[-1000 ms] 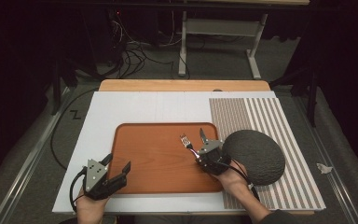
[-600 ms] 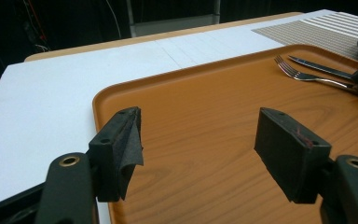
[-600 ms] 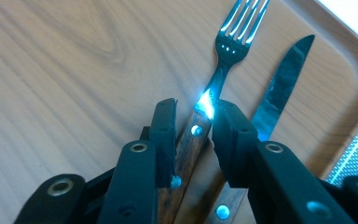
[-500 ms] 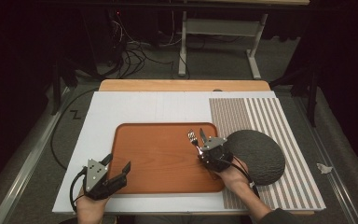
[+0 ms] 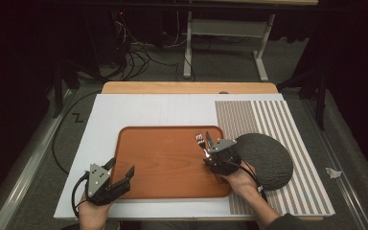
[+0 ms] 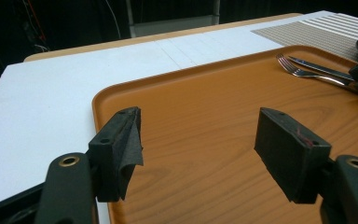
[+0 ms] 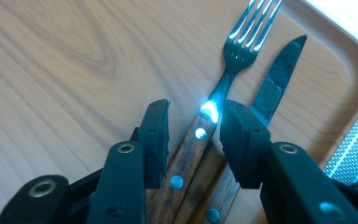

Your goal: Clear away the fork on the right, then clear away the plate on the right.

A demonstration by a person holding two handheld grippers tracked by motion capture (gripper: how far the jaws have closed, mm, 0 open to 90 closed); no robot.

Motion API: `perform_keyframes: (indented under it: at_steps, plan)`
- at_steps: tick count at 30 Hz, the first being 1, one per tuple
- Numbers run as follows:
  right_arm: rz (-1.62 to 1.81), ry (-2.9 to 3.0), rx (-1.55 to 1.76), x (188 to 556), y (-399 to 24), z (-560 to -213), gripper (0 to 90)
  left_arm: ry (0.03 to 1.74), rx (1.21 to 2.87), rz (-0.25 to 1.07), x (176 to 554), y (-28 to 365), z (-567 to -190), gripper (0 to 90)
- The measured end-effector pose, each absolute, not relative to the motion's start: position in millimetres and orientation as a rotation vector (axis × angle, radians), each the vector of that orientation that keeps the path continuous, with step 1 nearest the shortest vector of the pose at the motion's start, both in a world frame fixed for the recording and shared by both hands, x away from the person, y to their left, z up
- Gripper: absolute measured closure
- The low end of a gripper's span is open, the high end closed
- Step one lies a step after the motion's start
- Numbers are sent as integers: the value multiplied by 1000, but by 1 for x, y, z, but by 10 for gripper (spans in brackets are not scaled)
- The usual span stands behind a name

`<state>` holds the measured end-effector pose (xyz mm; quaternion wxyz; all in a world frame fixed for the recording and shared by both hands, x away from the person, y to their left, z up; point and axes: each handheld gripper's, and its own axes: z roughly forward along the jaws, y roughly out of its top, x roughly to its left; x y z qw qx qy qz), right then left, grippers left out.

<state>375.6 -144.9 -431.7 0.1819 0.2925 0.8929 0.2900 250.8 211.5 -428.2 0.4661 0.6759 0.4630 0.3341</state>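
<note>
An orange wood-grain tray lies on the white board. A fork and a knife, both with wooden handles, lie side by side near the tray's right rim. My right gripper straddles the fork's handle. Its jaws have just been opening, and a gap shows between each pad and the handle. The knife's handle runs under the right jaw. In the high view my right gripper sits at the tray's right edge. My left gripper hovers open and empty over the tray's near left corner.
A dark round mat lies on a striped placemat right of the tray. The white board rests on a wooden table. Cables and a desk frame stand on the floor beyond.
My right gripper and the fork have shifted a little to the right, toward the tray's rim. Its jaws have spread away from the fork's handle. My left gripper has stayed put.
</note>
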Motion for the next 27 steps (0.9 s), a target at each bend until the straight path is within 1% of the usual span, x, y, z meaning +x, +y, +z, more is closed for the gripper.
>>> perform_keyframes:
  at_steps: [12, 17, 24, 27]
  plan:
    - [1009, 2477, 899, 369, -166, -421, 523, 1133, 1646, 807, 251, 213, -428, 317]
    - [1071, 2448, 908, 363, -178, -417, 495, 1124, 1655, 807, 251, 212, -428, 317]
    - [1146, 2389, 922, 358, -195, -413, 413, 1126, 1656, 800, 253, 212, -428, 317]
    - [1165, 2370, 920, 352, -205, -413, 413, 1124, 1656, 800, 253, 212, -428, 317]
